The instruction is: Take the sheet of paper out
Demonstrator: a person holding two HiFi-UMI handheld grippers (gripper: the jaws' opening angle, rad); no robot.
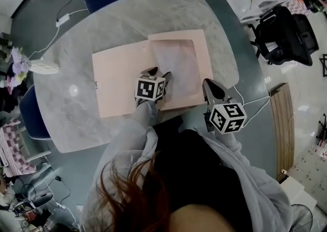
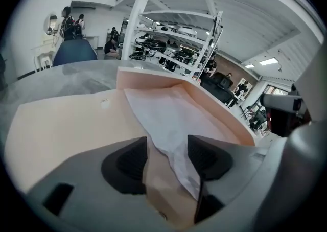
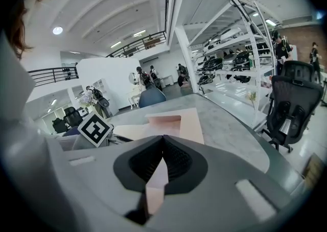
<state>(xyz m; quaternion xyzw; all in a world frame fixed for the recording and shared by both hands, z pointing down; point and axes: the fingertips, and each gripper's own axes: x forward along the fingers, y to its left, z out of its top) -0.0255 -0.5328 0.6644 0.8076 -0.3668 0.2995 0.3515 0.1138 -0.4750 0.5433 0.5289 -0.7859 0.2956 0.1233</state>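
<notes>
From above, the head view shows a peach folder [image 1: 120, 80] lying open on the grey marble counter [image 1: 102, 26]. The sheet of paper [image 1: 179, 67], pale and slightly crinkled, is still in the folder's right half. The left gripper [image 1: 157, 72] is tipped down over the near edge of that half, and the right gripper [image 1: 208, 84] sits at the folder's near right corner. What the overhead camera cannot show is what the jaws are doing. The left gripper view fills that in: the left gripper [image 2: 166, 162] has its jaws standing apart, and the near corner of the sheet of paper [image 2: 168, 116] and the folder [image 2: 66, 129] edge under it run between the pads, which are not pressed onto it. The right gripper view shows the right gripper [image 3: 162, 162] pinched tight on a thin peach edge of the folder [image 3: 176, 123]. The left gripper's marker cube [image 3: 94, 129] shows off to one side. Only the two gripper views take in the room beyond, with white shelving [image 2: 173, 37] and a black office chair [image 3: 294, 103].
</notes>
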